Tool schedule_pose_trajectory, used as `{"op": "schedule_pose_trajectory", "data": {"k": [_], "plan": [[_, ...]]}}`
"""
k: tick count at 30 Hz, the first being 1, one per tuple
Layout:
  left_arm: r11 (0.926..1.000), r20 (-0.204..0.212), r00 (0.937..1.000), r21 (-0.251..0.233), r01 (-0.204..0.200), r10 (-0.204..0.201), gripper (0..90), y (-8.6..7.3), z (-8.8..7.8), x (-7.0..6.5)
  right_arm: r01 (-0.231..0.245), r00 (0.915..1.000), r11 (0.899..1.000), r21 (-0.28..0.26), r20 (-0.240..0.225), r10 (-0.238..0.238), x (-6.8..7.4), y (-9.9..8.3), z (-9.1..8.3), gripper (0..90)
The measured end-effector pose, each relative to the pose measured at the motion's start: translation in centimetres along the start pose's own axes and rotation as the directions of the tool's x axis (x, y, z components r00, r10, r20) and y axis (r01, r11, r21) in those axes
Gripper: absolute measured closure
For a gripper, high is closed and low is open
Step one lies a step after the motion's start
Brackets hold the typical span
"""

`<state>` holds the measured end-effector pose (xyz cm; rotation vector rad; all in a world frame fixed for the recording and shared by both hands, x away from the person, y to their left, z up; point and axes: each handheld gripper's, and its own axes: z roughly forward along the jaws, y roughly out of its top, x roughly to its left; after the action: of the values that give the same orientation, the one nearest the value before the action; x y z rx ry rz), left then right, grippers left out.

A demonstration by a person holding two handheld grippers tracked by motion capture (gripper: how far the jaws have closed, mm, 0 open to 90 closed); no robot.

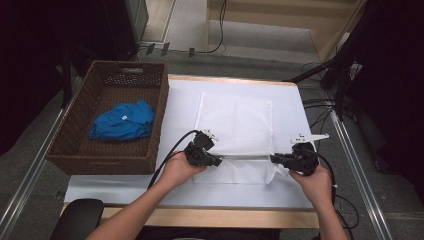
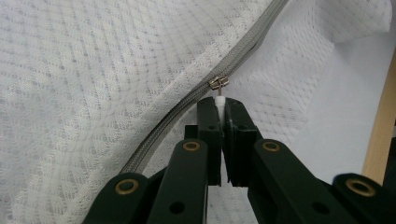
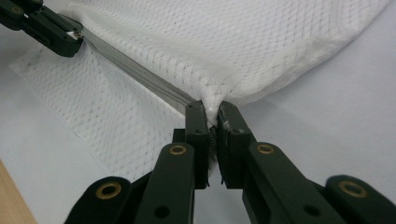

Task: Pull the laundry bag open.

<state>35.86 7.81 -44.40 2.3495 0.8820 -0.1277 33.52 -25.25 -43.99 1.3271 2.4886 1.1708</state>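
There is one white mesh laundry bag (image 1: pixel 235 125) on the table, with one grey zipper (image 1: pixel 245 156) across it and one metal zipper slider (image 2: pixel 218 82) on that zipper. One brown wicker basket (image 1: pixel 75 145) stands beside the bag, and it holds one blue garment (image 1: pixel 122 121). Two hand-held grippers are at the bag, the left gripper (image 1: pixel 218 161) and the right gripper (image 1: pixel 273 158), each with two black jaws.

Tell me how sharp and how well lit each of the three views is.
High view: soft, dim at the edges, white table cover bright. Left gripper view: zipper pull sharp on the mesh bag, left hand-held gripper crisp. Right gripper view: mesh clear, right hand-held gripper slightly soft at the bottom.
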Motion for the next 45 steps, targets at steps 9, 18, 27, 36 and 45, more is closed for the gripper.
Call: {"op": "schedule_pose_trajectory", "data": {"k": [9,18,27,36,45], "plan": [[1.0000,0.001,1.0000,0.000,0.003,-0.003,87.6,0.0,0.1,-0.1,-0.003,1.0000,1.000,0.002,0.007,0.003,-0.1,-0.1,0.0,85.8],[0.9999,0.004,1.0000,-0.009,0.006,-0.006,87.6,0.0,0.2,-0.2,-0.006,1.0000,1.000,-0.003,0.008,0.006,-0.1,-0.1,-0.1,85.8],[0.9999,0.003,0.9999,-0.005,0.015,-0.015,87.6,0.0,0.1,-0.1,-0.008,0.9999,1.000,-0.003,0.007,0.008,-0.1,-0.1,-0.1,85.8],[0.9998,-0.007,0.9998,-0.001,0.021,-0.021,87.6,-0.2,-0.2,0.0,-0.011,0.9999,1.000,-0.001,0.009,0.011,-0.2,-0.1,-0.1,85.8],[0.9992,-0.037,0.9986,-0.007,0.039,-0.039,87.6,-1.1,-1.6,0.2,-0.019,0.9997,1.000,-0.004,0.013,0.020,-0.3,-0.1,-0.1,85.6]]}}
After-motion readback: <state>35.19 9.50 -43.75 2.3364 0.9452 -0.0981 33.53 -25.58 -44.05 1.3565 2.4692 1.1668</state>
